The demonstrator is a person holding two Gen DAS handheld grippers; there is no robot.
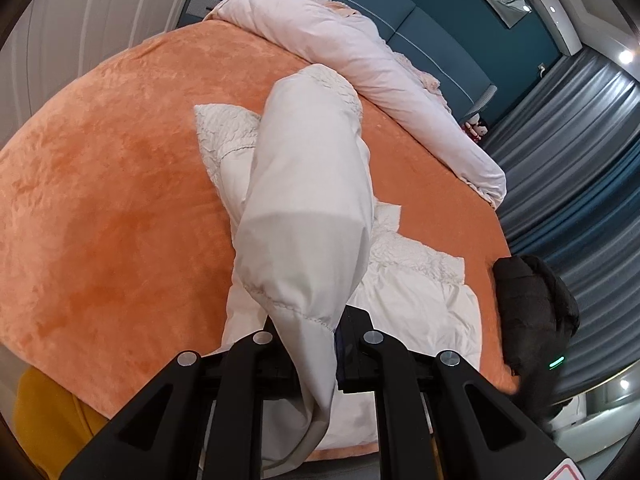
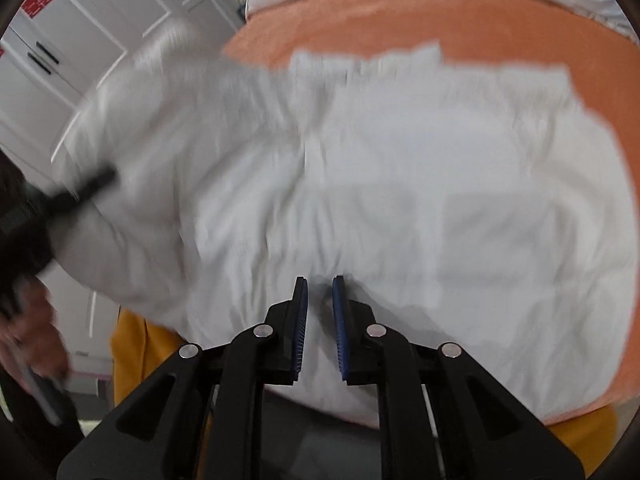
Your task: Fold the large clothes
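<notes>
Pinching a fold of the white garment (image 1: 308, 208), the left tool (image 1: 318, 344) is closed on cloth that rises as a long tube from its fingers and drapes back down past them toward the near bed edge. The garment's hem with a stitched seam hangs right at the fingertips. The rest of the garment lies flat on the orange bed cover (image 1: 120, 200), a textured quilted panel showing on both sides of the lifted part. A wide bare stretch of orange lies to the left of the garment. A pale pink duvet (image 1: 360, 56) is rolled along the far edge of the bed, apart from the garment. A black jacket (image 1: 532, 308) sits at the right bed edge, near the garment's corner but not clearly touching. Blue curtains (image 1: 580, 152) hang beyond that edge.

In the right wrist view, blurred, the right tool (image 2: 320, 332) has its blue-padded fingers (image 2: 301, 332) slightly spread, a narrow gap between them, with nothing clearly held; the garment (image 2: 400, 200) lies just beyond and under the tips. The garment's near edge hangs over the bed edge by the tool. The orange cover (image 2: 440, 12) shows as a band past the garment's far edge and on the right. White cabinet doors (image 2: 80, 40) stand at upper left. The left tool's black shape enters at the left edge, against the raised cloth.
</notes>
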